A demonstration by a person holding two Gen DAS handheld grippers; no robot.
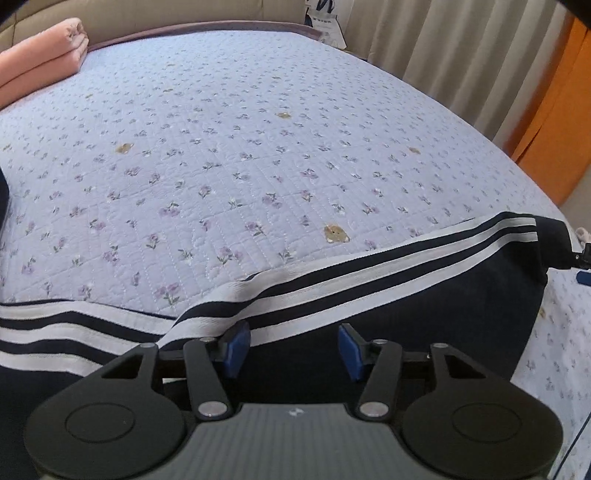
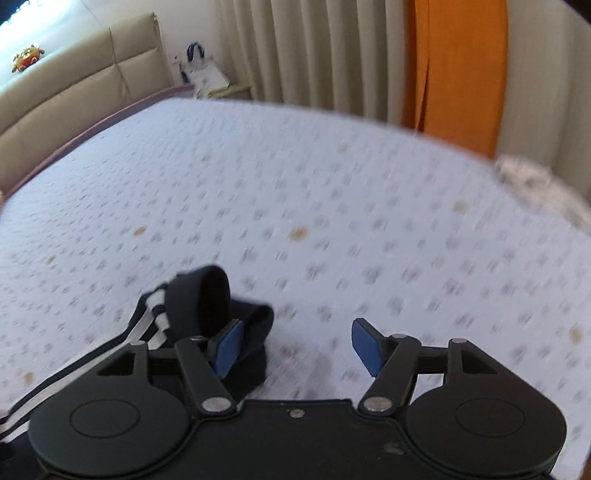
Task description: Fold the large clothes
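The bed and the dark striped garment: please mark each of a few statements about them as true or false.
1. The garment is navy with white stripes. True.
2. The bed cover is plain white. False: it is pale lilac with small flowers.
3. A folded pink towel lies near the headboard. True.
4. The right gripper is clamped on the garment. False: its jaws are apart and nothing is between them.
5. The orange curtain hangs beside beige curtains. True.
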